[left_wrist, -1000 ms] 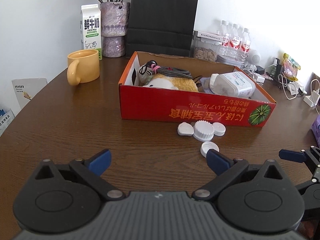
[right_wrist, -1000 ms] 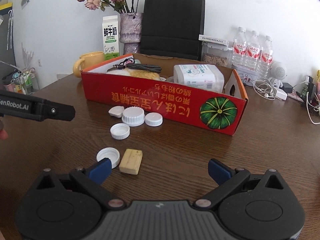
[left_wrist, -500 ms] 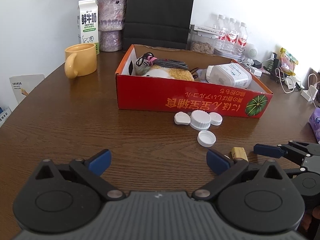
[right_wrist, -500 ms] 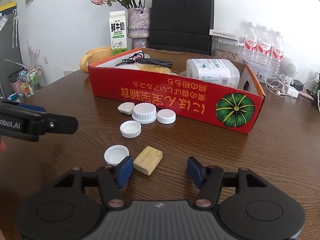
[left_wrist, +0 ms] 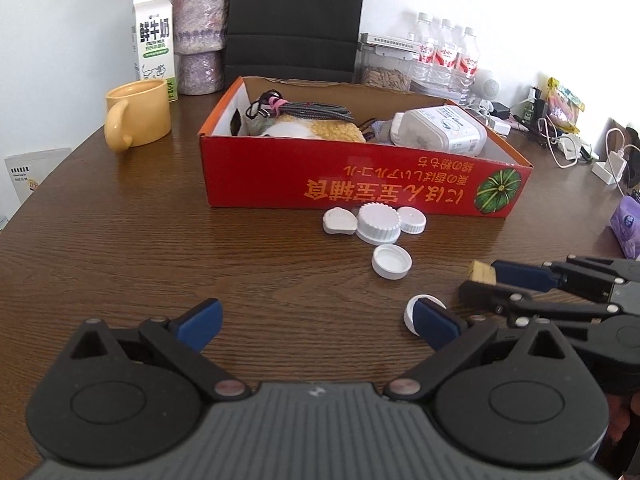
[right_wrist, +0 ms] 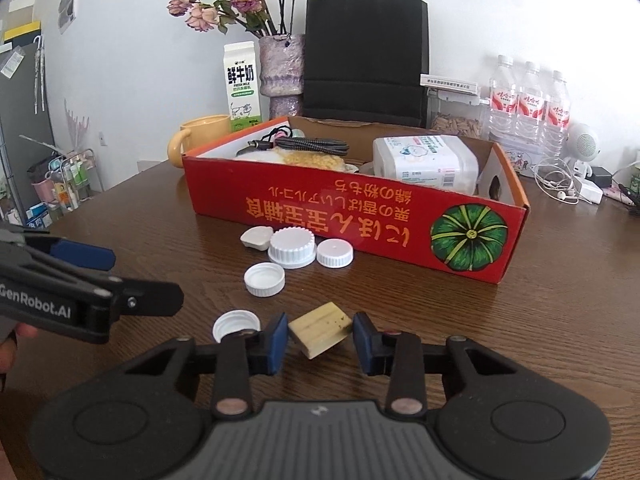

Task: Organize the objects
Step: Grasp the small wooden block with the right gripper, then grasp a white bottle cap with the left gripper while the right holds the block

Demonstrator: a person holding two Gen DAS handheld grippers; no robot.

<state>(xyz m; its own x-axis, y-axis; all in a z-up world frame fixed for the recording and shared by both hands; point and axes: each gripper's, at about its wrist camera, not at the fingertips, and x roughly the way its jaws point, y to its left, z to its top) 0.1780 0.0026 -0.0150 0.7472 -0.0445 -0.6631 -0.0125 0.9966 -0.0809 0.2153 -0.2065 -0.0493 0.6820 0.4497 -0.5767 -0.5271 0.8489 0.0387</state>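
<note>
A tan block [right_wrist: 320,330] lies on the brown table in front of the red cardboard box [right_wrist: 360,216]. My right gripper [right_wrist: 320,338] has its jaws closing on it, and both blue pads touch the block's sides. In the left wrist view the same block [left_wrist: 482,272] shows at the right gripper's [left_wrist: 480,280] tips. My left gripper [left_wrist: 316,320] hovers open over bare table, nothing between its fingers. A white cap [left_wrist: 424,308] lies beside its right finger. Several more white caps [right_wrist: 290,246] sit against the box front, with one loose cap [right_wrist: 264,278] nearer.
The box holds a cable bundle [left_wrist: 308,110], a plush toy [left_wrist: 320,130] and a white tub [left_wrist: 440,130]. A yellow mug [left_wrist: 138,114], milk carton [left_wrist: 154,44], vase and black bag stand behind. Water bottles, chargers and cables crowd the far right. The left gripper [right_wrist: 146,278] juts in from the left.
The right gripper's jaws have narrowed from wide open until they bracket and touch the tan block, which now sits turned. The right gripper has come further into the left wrist view.
</note>
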